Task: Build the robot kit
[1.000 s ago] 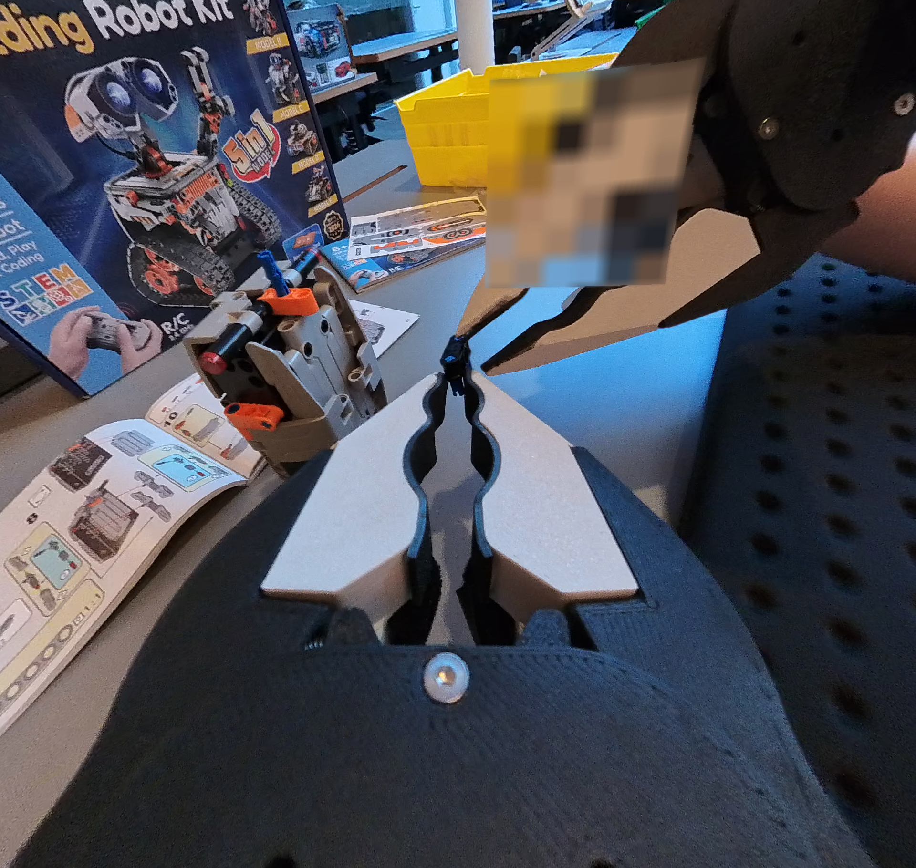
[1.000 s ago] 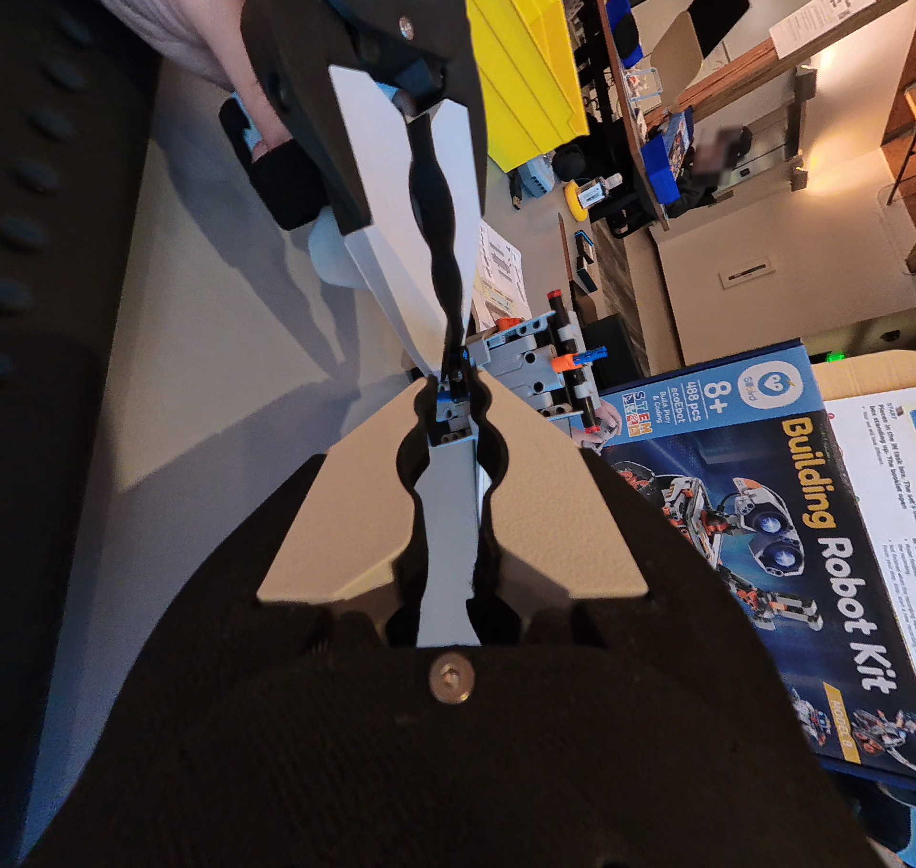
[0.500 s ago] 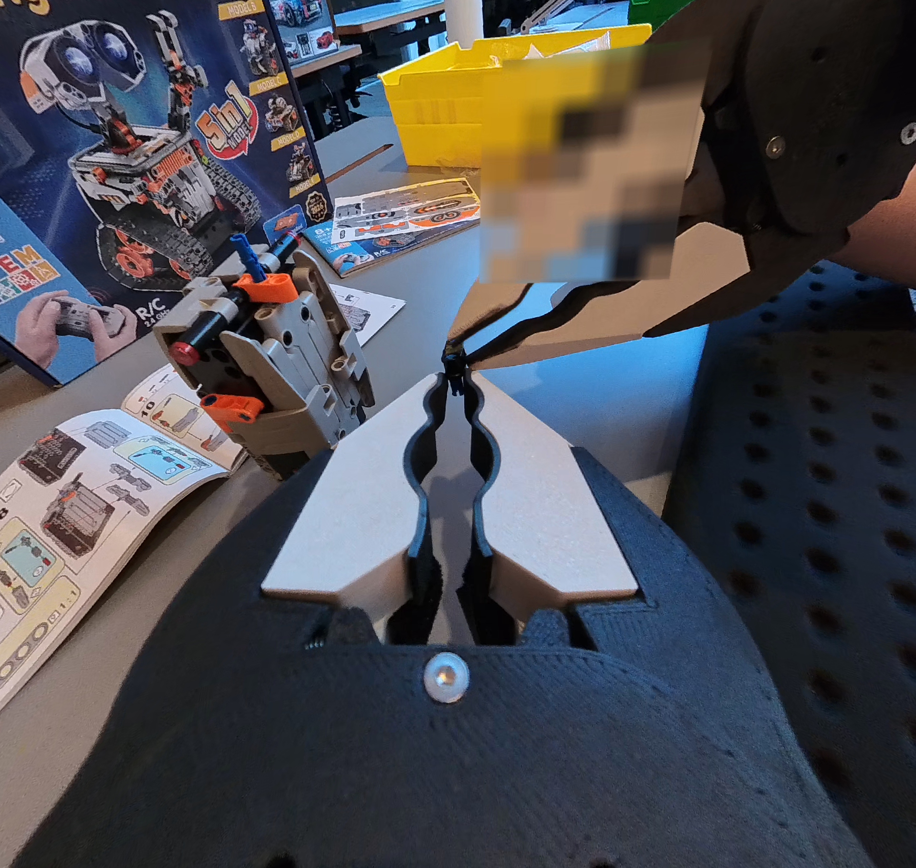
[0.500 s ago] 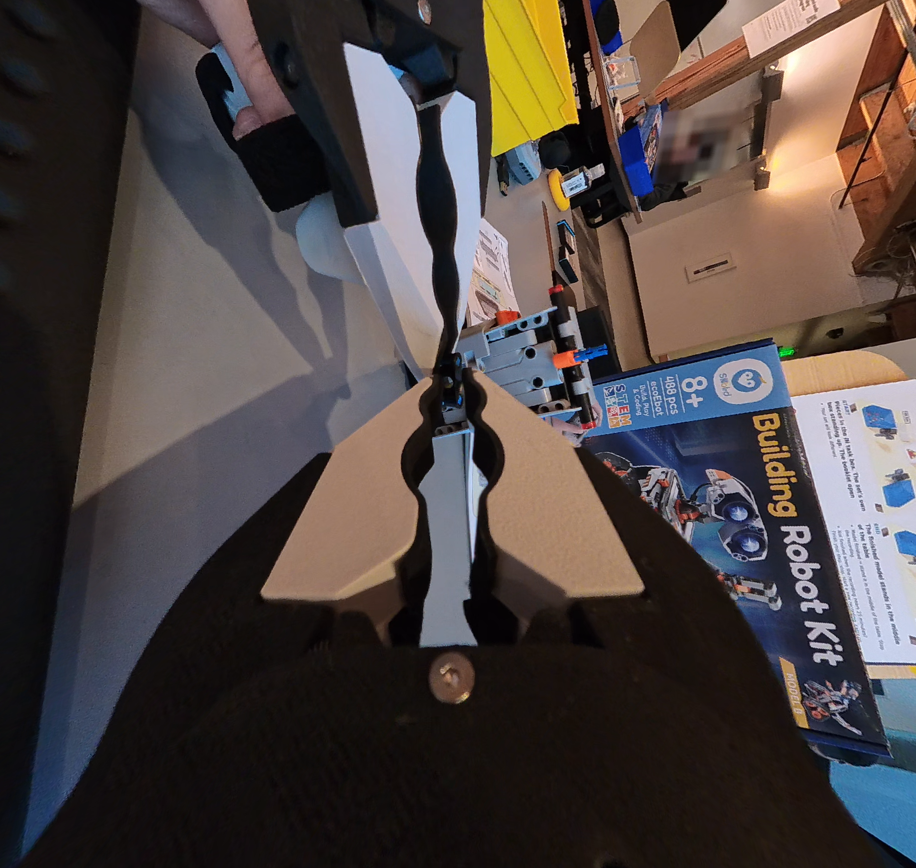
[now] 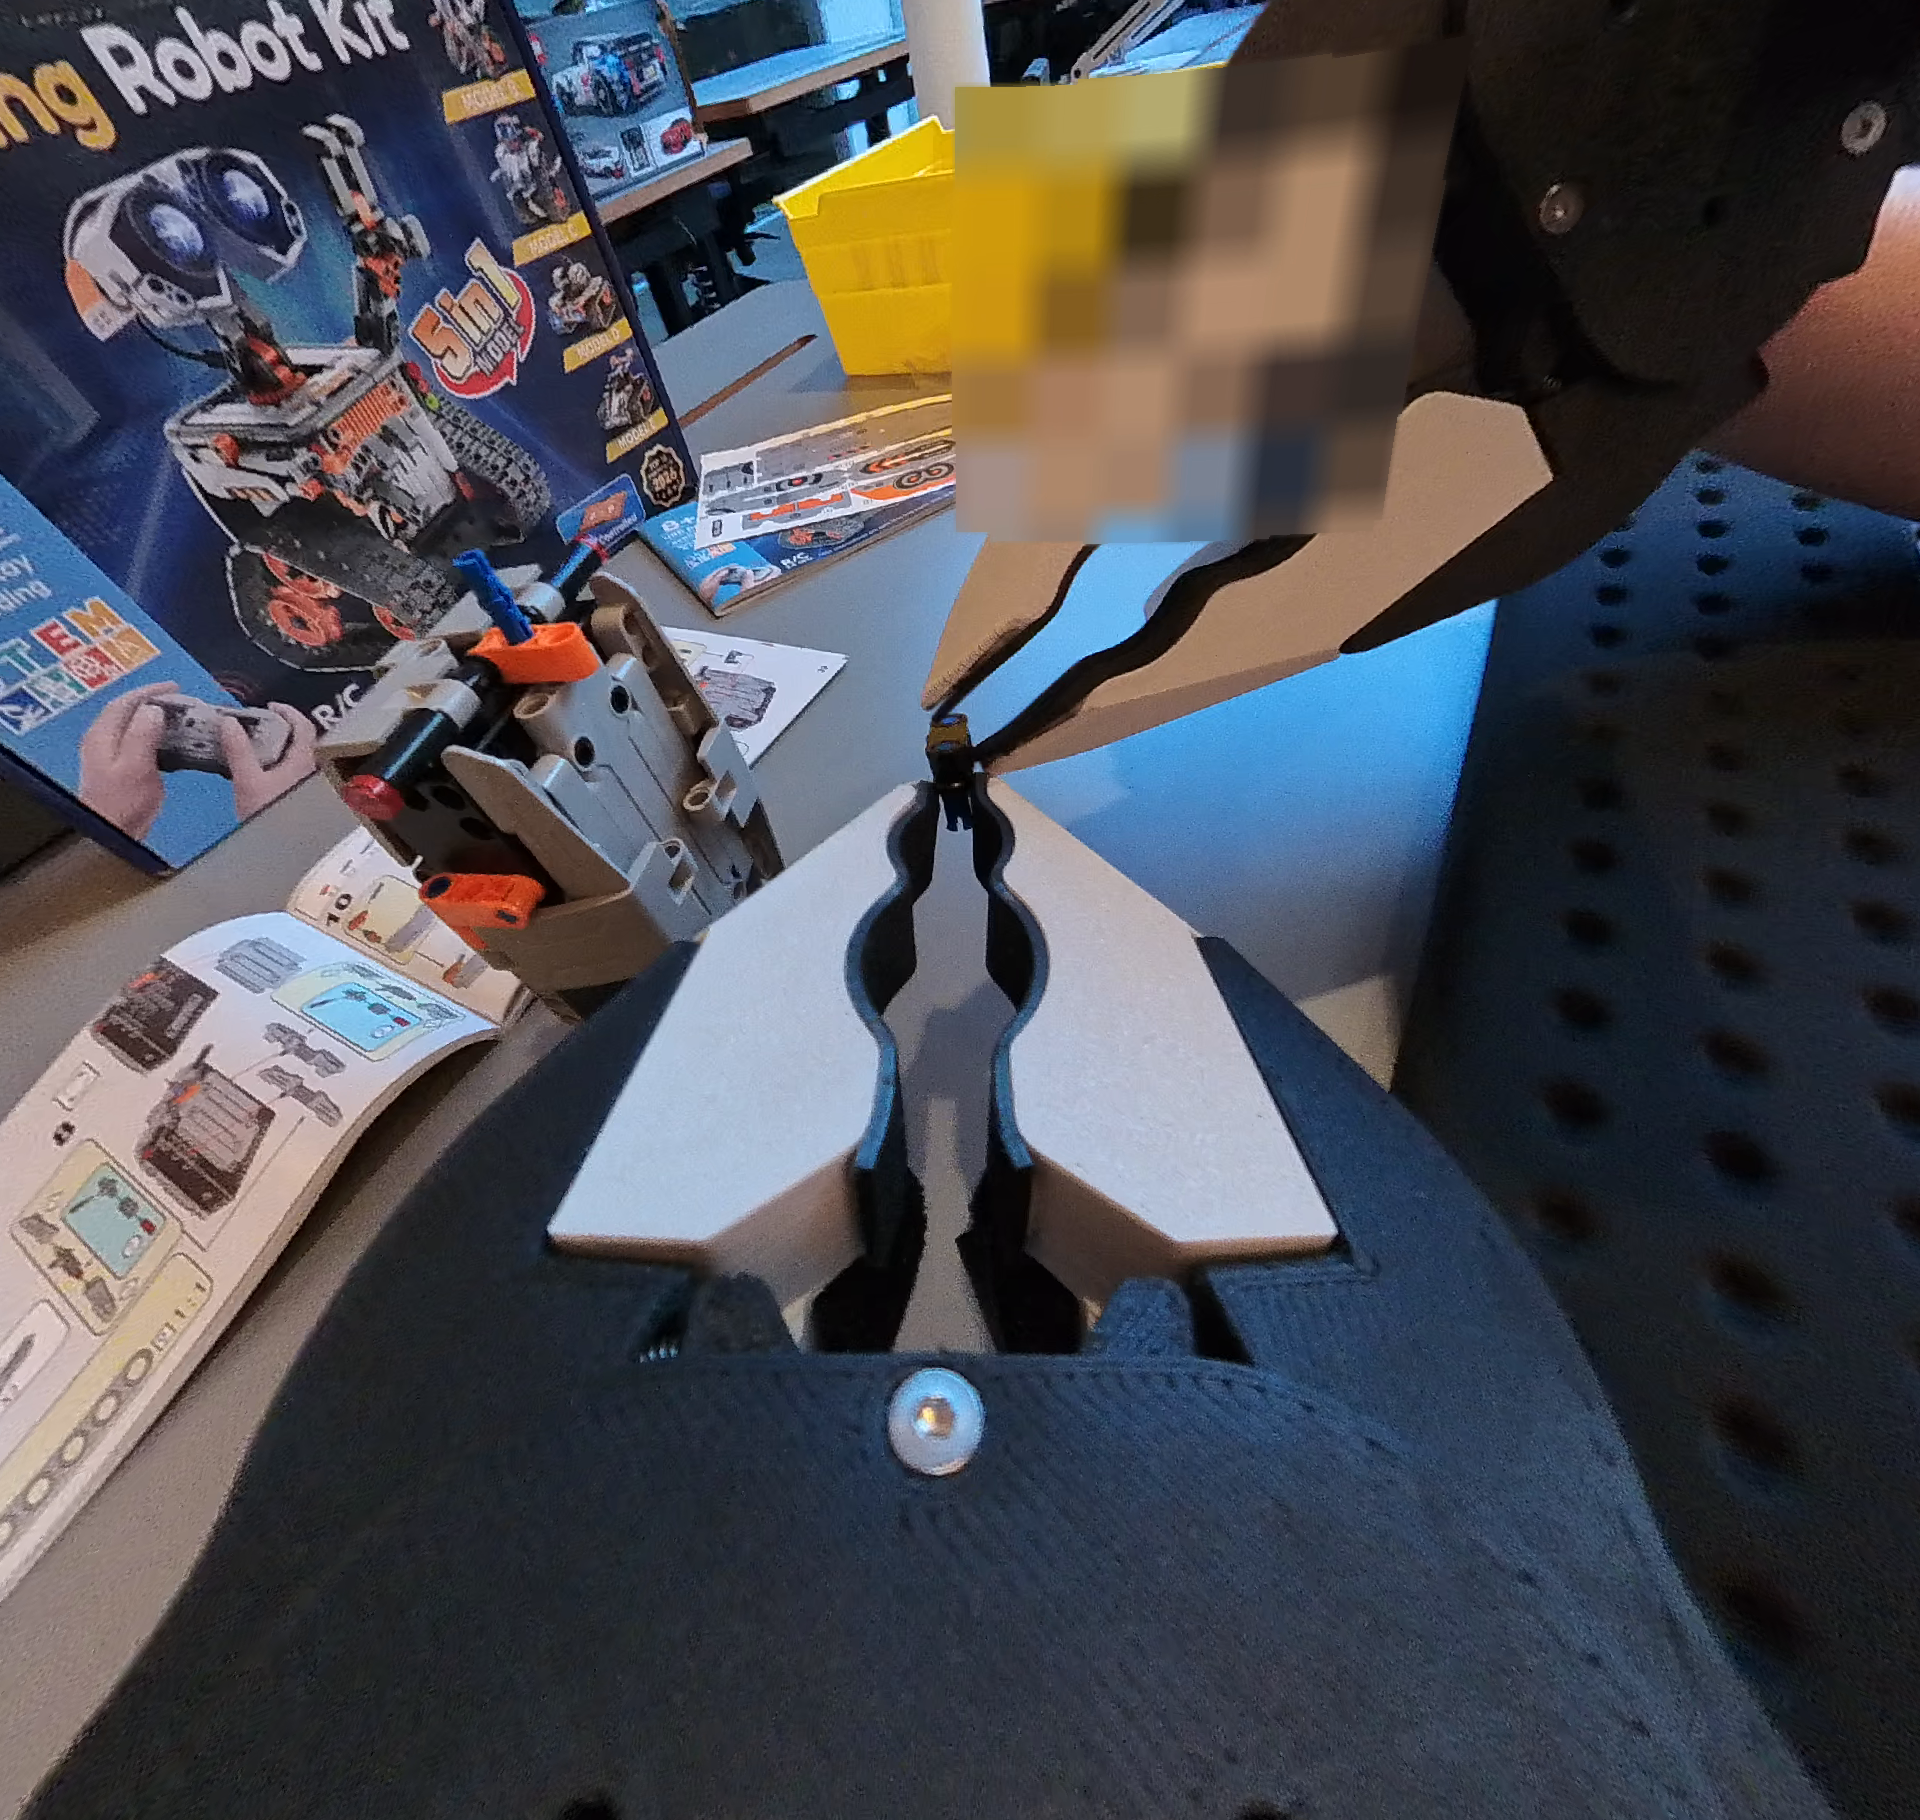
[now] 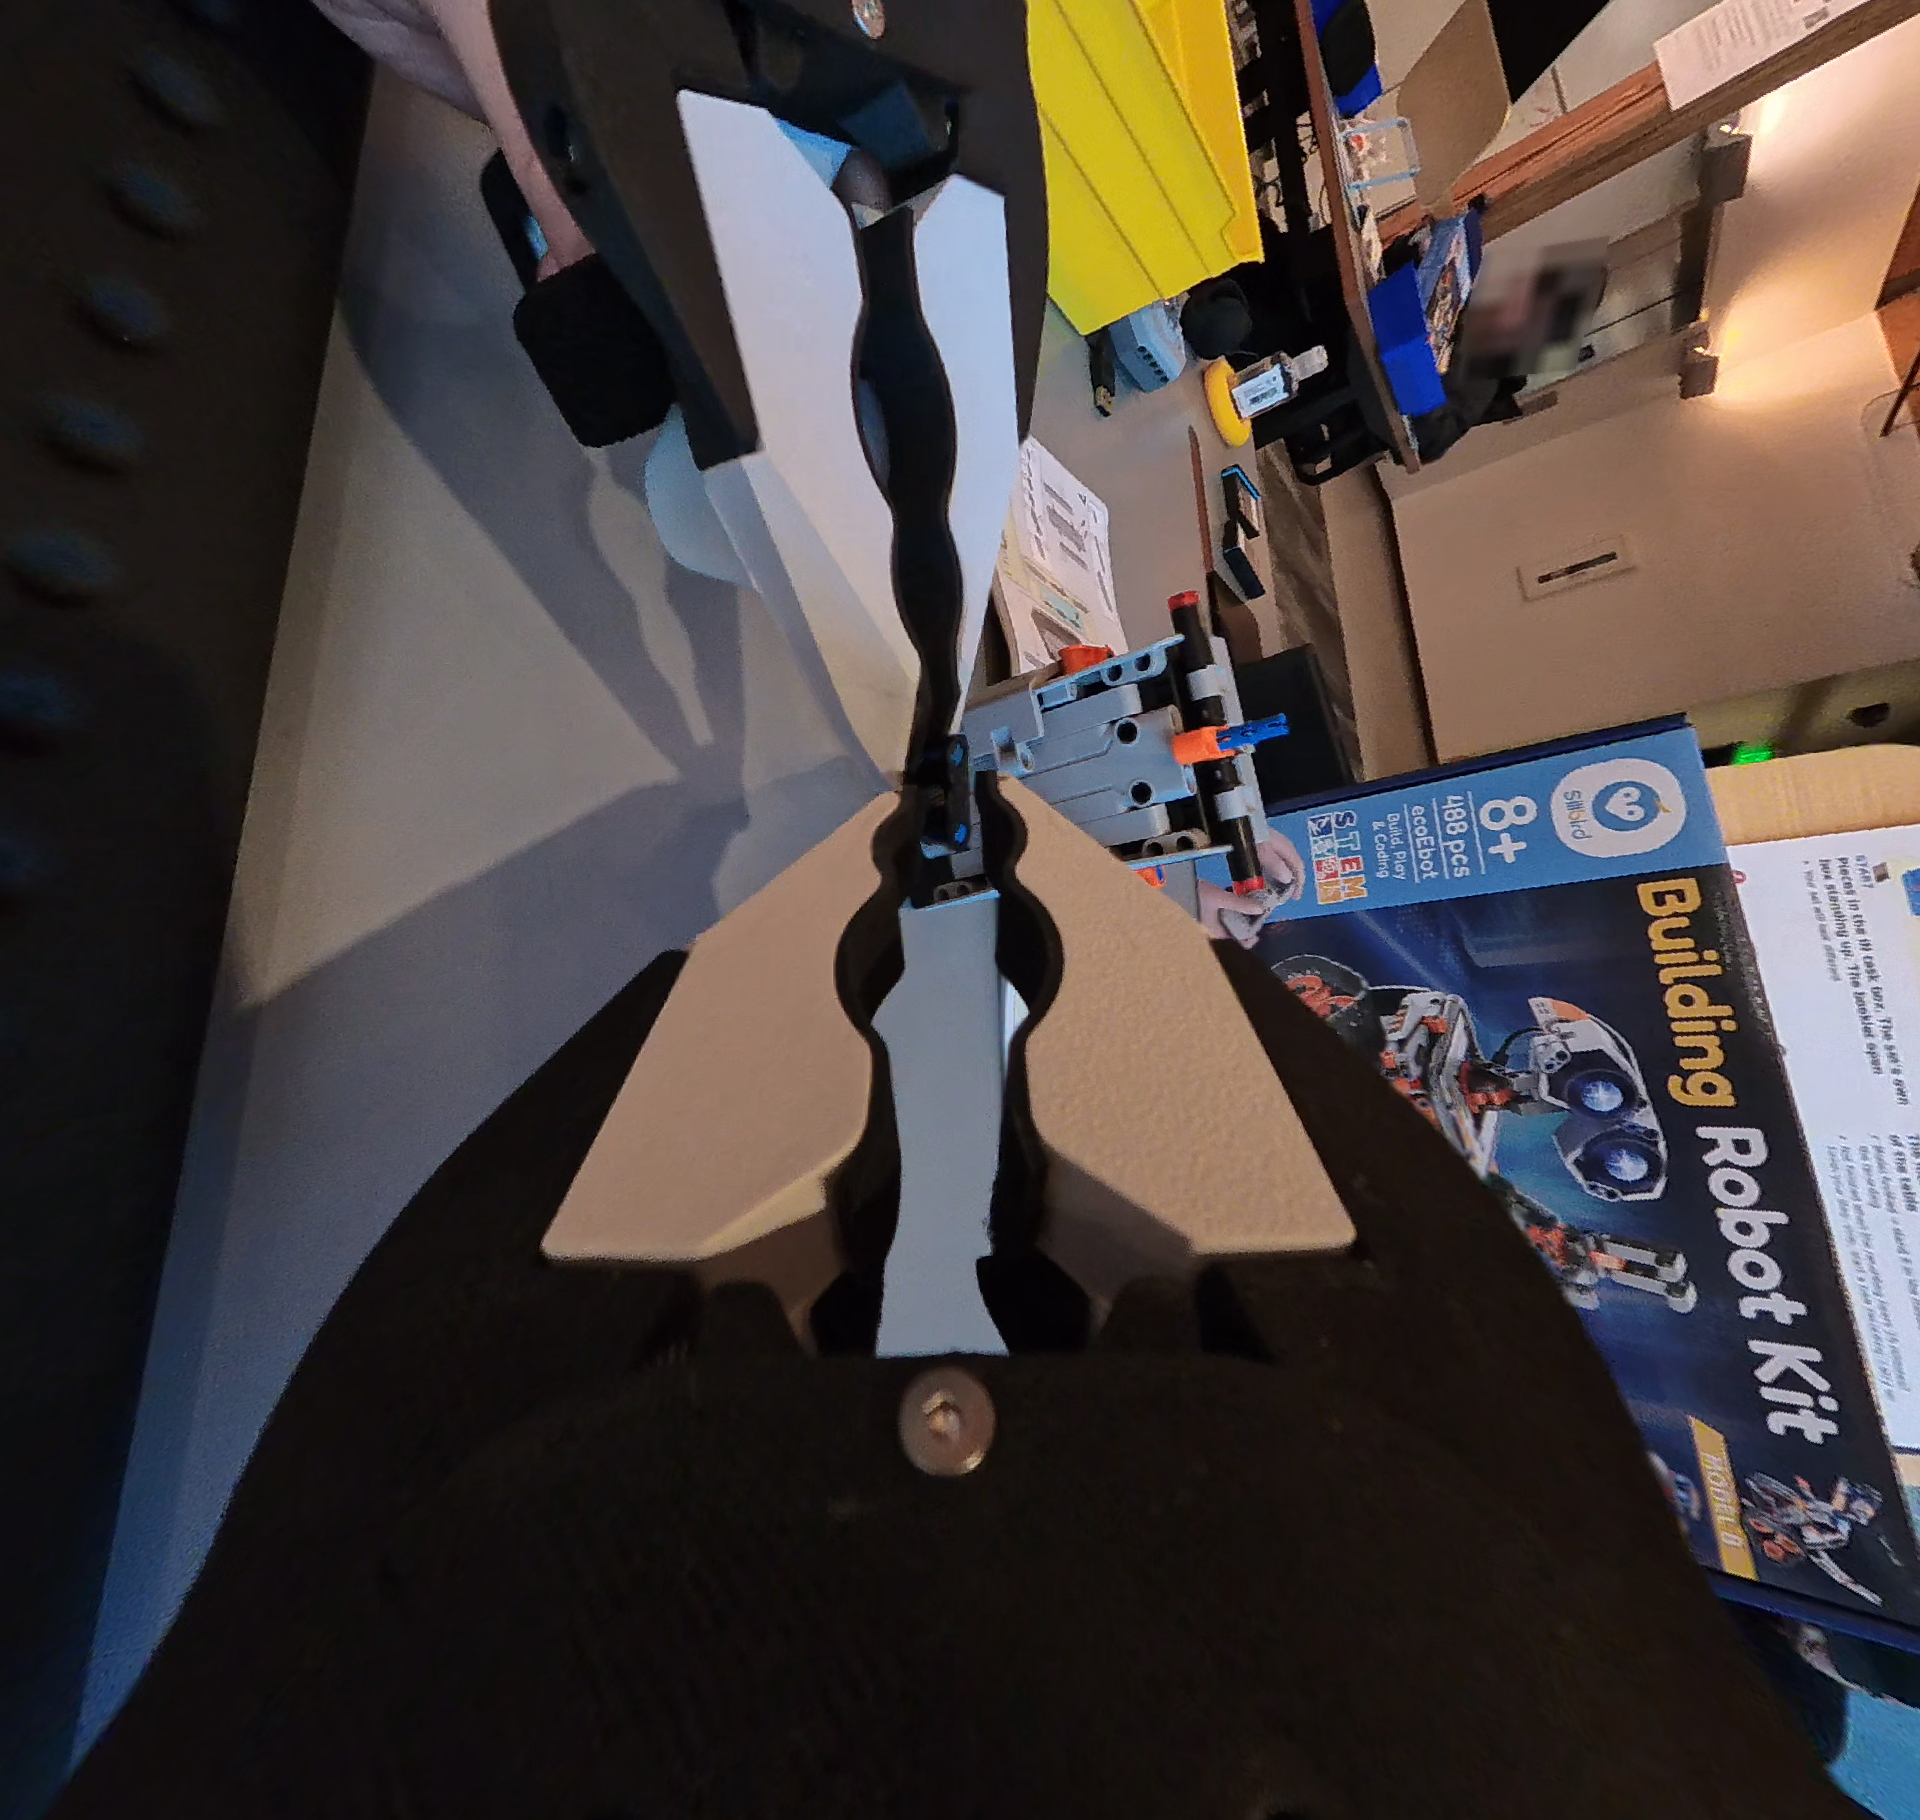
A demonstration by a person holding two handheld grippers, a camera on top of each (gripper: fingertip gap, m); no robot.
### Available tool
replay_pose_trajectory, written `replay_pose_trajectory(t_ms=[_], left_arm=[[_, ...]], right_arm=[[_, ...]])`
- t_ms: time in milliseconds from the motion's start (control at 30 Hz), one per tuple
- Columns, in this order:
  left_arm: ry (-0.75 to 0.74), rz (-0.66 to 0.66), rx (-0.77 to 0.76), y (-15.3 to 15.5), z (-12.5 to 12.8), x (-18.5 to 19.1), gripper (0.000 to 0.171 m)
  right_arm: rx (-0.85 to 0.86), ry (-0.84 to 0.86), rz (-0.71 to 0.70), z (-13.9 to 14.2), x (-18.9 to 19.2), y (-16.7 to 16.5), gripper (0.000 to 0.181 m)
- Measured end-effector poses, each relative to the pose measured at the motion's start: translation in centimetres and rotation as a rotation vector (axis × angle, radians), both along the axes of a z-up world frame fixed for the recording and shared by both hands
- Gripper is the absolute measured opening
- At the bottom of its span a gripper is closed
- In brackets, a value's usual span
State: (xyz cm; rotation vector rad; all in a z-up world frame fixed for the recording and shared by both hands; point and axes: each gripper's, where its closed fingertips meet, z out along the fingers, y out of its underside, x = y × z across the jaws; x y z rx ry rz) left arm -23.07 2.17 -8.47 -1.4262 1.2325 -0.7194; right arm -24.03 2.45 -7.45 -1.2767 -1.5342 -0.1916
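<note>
Table: grey top (image 5: 1195,897), everything sits on it, with a dark perforated mat (image 5: 1714,1043) along the right edge.
Box: big blue kit box (image 5: 270,336) stands upright at the back left, leaning a touch.
Bins: yellow bins (image 5: 873,264) stacked well behind, near the far edge.
Booklet: open booklet (image 5: 156,1147) lies flat at the left, just in front of the box; a sticker sheet (image 5: 821,482) lies farther back.
Model: grey block model (image 5: 582,814) with orange and black bits rests tilted on the booklet's corner, just left of the grippers and touched by neither.
Left gripper: left gripper (image 5: 953,799) is up off the table, fingers clenched almost tip to tip, and it's pinching the pin's lower end.
Right gripper: right gripper (image 6: 948,820) comes in from the upper right and meets the left one nose to nose, also squeezed tight, gripping the pin's other end.
Pin: tiny dark pin (image 5: 952,762) with a blue flash, held in the air between the two sets of tips, above bare table to the right of the model.
Pin axis: long axis runs tip to tip, in line with the left gripper's fingers, pointing away from it into the right gripper.
Unclear: one piece or two pressed together? Too small to tell.
</note>
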Motion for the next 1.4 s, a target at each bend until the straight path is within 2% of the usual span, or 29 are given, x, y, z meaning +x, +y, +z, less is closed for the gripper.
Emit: replay_pose_trajectory(t_ms=[133,233,933,1067,1167,1200,1267,1333,1400], left_arm=[[-0.015,0.004,-0.048,0.1,0.0,-0.2,0.005],[-0.044,-0.014,-0.110,-0.2,0.3,-0.2,0.005],[-0.078,-0.078,-0.219,-1.2,0.2,0.0,0.006],[-0.107,-0.050,-0.213,-0.6,0.8,-0.5,0.032],[-0.206,0.056,-0.089,1.4,3.1,-2.9,0.021],[-0.238,0.093,-0.046,2.3,3.7,-3.8,0.022],[-0.249,0.176,-0.029,4.7,3.6,-5.2,0.047],[-0.208,0.185,-0.124,6.2,2.1,-5.2,0.073],[-0.179,0.175,-0.199,7.2,0.9,-4.5,0.084]], right_arm=[[-0.014,-0.023,-0.012,-0.5,0.6,-0.1,0.013],[0.030,0.026,-0.035,0.1,0.7,-0.1,0.012],[0.143,0.084,-0.079,-0.1,0.5,-0.4,0.007],[0.143,0.101,-0.117,0.0,1.1,0.0,0.007],[0.157,0.140,-0.154,0.5,2.2,0.2,0.007],[0.155,0.159,-0.164,0.7,2.5,0.2,0.007],[0.159,0.192,-0.177,0.9,3.0,0.3,0.007],[0.160,0.209,-0.185,1.1,3.2,0.5,0.007],[0.172,0.220,-0.190,1.2,3.2,0.5,0.007]])
